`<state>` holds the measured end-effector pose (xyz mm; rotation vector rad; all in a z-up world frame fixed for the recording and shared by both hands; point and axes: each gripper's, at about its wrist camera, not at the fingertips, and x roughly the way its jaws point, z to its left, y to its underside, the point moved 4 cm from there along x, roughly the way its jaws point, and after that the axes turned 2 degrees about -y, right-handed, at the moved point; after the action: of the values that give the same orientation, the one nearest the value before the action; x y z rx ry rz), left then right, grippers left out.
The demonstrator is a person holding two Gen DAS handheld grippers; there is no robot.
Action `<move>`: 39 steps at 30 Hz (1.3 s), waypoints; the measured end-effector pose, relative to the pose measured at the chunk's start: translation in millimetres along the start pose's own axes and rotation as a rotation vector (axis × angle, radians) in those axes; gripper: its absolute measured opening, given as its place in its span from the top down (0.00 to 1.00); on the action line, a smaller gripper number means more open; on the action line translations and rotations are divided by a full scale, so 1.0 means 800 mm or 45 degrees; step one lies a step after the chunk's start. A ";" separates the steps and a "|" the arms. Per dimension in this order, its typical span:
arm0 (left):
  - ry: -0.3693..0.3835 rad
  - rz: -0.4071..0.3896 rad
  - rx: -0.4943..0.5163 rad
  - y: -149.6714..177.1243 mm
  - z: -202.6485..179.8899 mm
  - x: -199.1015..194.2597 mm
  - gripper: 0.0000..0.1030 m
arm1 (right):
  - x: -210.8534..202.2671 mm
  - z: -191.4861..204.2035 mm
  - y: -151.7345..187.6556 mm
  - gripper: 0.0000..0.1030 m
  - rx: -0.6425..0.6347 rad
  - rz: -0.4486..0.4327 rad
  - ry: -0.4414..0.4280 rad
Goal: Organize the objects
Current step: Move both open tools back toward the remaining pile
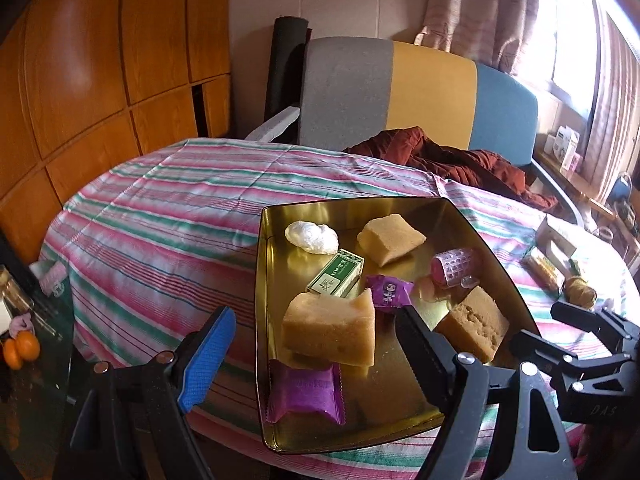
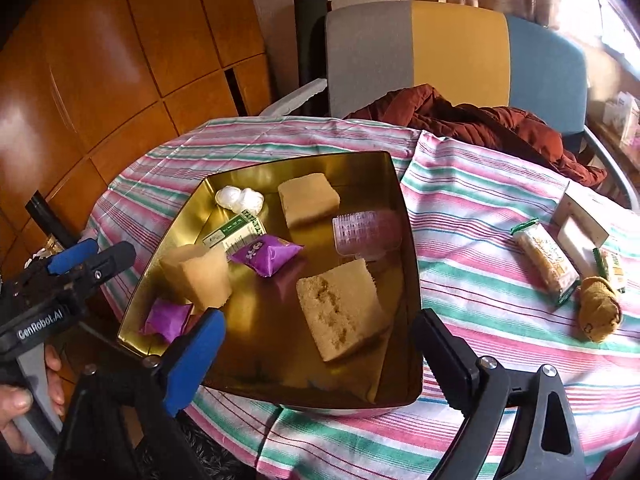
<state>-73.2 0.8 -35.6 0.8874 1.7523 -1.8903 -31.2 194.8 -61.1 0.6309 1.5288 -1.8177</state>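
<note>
A gold tin tray (image 1: pixel 400 400) (image 2: pixel 260 320) sits on the striped tablecloth. In it lie three tan sponges (image 1: pixel 330 334) (image 2: pixel 344 308), a green box (image 1: pixel 336 276), two purple snack packets (image 1: pixel 306 392) (image 2: pixel 266 258), a pink hair roller (image 1: pixel 454 268) (image 2: pixel 366 232) and a white plastic wad (image 1: pixel 312 236). My left gripper (image 1: pixel 316 312) (image 2: pixel 110 249) hangs open over the tray's near left corner. My right gripper (image 2: pixel 320 316) (image 1: pixel 552 324) stands open at the tray's near right, its pads apart from the sponge between them. A hand (image 2: pixel 16 404) holds the left gripper's handle.
Right of the tray on the cloth lie a cracker packet (image 2: pixel 546 260), a white box (image 2: pixel 580 220) and a brown knitted ball (image 2: pixel 600 312). A red-brown jacket (image 1: pixel 452 156) lies on a grey, yellow and blue chair (image 1: pixel 432 92). Oranges (image 1: pixel 22 350) sit on a low glass table at left.
</note>
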 end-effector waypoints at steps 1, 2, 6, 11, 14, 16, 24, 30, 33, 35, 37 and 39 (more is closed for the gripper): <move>-0.003 -0.003 0.012 0.000 -0.003 -0.001 0.19 | 0.000 -0.001 0.000 0.07 0.003 -0.001 -0.001; -0.009 -0.009 0.028 0.000 -0.006 -0.002 0.19 | 0.000 -0.001 0.000 0.07 0.006 -0.001 0.000; -0.021 -0.017 0.070 0.000 -0.014 -0.005 0.19 | 0.000 -0.005 0.001 0.03 0.018 -0.002 -0.007; -0.028 -0.025 0.106 -0.001 -0.023 -0.008 0.19 | -0.001 -0.014 0.003 0.01 0.045 -0.006 -0.006; -0.035 -0.038 0.138 -0.002 -0.031 -0.011 0.19 | -0.004 -0.022 0.002 0.00 0.066 -0.024 0.006; -0.032 -0.042 0.155 -0.002 -0.036 -0.013 0.19 | -0.006 -0.029 0.001 0.00 0.080 -0.036 0.019; -0.010 -0.043 0.220 -0.003 -0.061 -0.016 0.19 | -0.020 -0.070 -0.006 0.00 0.119 -0.066 0.096; 0.017 -0.042 0.272 -0.003 -0.083 -0.017 0.19 | -0.035 -0.109 -0.015 0.00 0.124 -0.087 0.192; 0.036 -0.039 0.296 -0.003 -0.094 -0.017 0.19 | -0.046 -0.134 -0.021 0.00 0.141 -0.103 0.234; 0.061 -0.038 0.304 -0.004 -0.102 -0.017 0.19 | -0.055 -0.156 -0.024 0.00 0.152 -0.110 0.276; 0.092 -0.034 0.310 -0.004 -0.109 -0.017 0.19 | -0.066 -0.183 -0.027 0.00 0.171 -0.114 0.331; 0.151 -0.025 0.312 -0.004 -0.117 -0.016 0.19 | -0.079 -0.211 -0.030 0.00 0.196 -0.120 0.394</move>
<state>-50.0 91.7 -24.8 1.0934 1.6221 -2.1378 -17.1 373.5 -32.7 0.9664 1.6490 -1.9944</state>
